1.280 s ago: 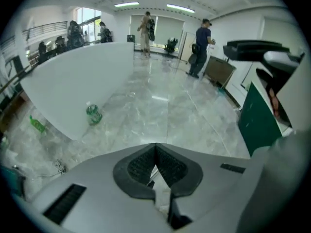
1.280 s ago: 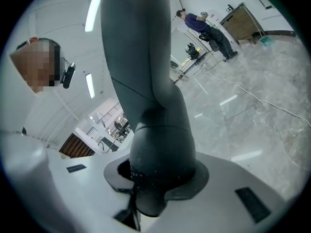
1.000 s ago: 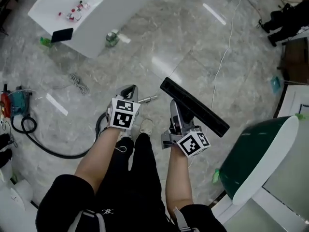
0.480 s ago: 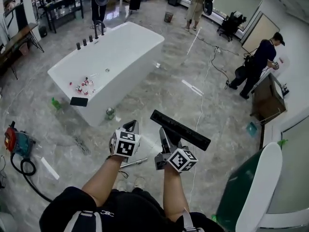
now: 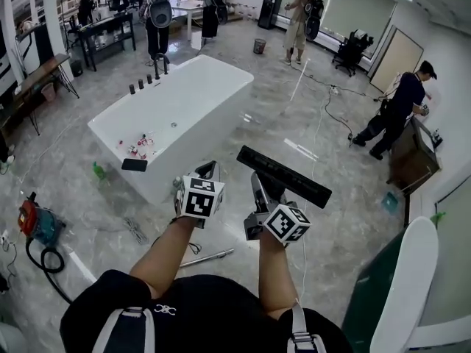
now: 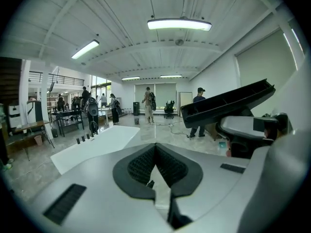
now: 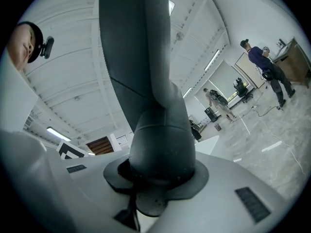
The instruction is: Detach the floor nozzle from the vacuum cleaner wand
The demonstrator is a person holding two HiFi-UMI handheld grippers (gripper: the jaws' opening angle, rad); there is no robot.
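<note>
My right gripper (image 5: 262, 187) is shut on the round neck of the black floor nozzle (image 5: 283, 175), held high above the floor with its long bar lying across. In the right gripper view the dark neck (image 7: 160, 144) sits clamped between the pads of the right gripper (image 7: 158, 179). My left gripper (image 5: 208, 172) hangs just left of the nozzle, shut and empty. Its closed fingertips (image 6: 156, 165) meet in the left gripper view, where the nozzle (image 6: 228, 103) shows at the right. The metal wand (image 5: 207, 257) lies on the floor below, apart from the nozzle.
A white bathtub (image 5: 184, 101) stands ahead on the marble floor, a green bottle (image 5: 98, 170) at its side. The red and teal vacuum body (image 5: 35, 222) with its black hose lies at the left. A green and white panel (image 5: 401, 285) stands at the right. Several people are further back.
Both grippers have risen well above the floor, the right one carrying the nozzle with it. The view has tilted up to take in the room; the wand stays on the floor.
</note>
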